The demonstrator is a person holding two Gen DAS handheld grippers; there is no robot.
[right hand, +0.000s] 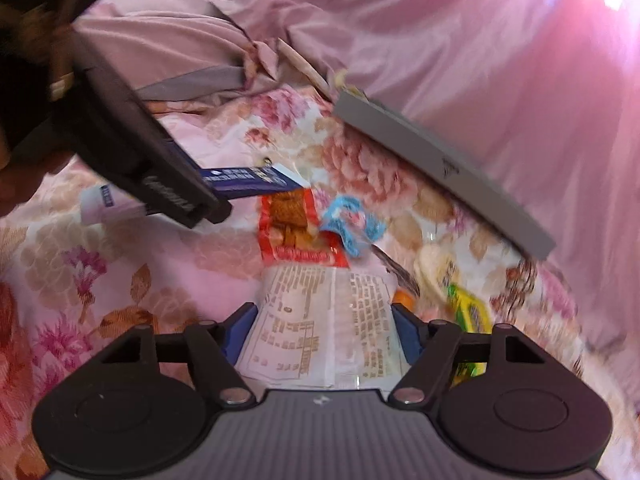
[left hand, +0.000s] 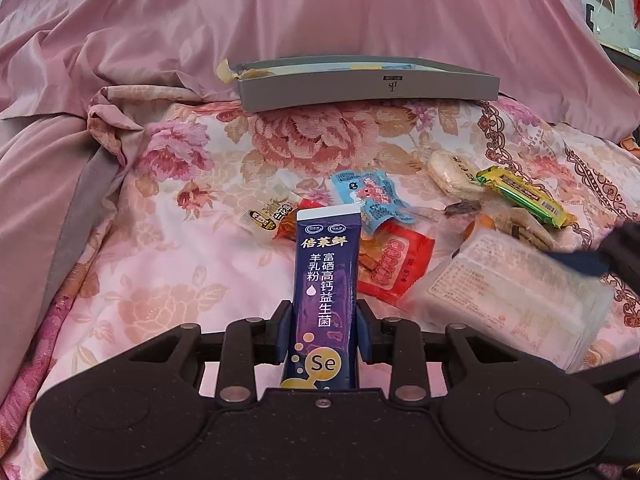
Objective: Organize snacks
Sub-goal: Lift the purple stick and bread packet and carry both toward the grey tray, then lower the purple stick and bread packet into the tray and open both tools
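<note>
The bed [left hand: 168, 264] is carrying the whole scatter, with the grey box [left hand: 368, 88] lying open at the far side against the pink sheet [left hand: 320, 8]. The right gripper [right hand: 326, 330] is straddling the white packet [right hand: 320, 320], jaws half open and seemingly touching its edges; slippery film could squirt free. The left gripper [left hand: 326, 328] is pinching the purple sachet [left hand: 326, 280] narrowly at its lower part, which could let it pivot.

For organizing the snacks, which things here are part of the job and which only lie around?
Part of the job:
- purple stick sachet, held by left gripper
- white printed packet, between right gripper pads
- red snack packet
- grey shallow box

Lying around:
- pink blanket
- floral bedsheet
</note>
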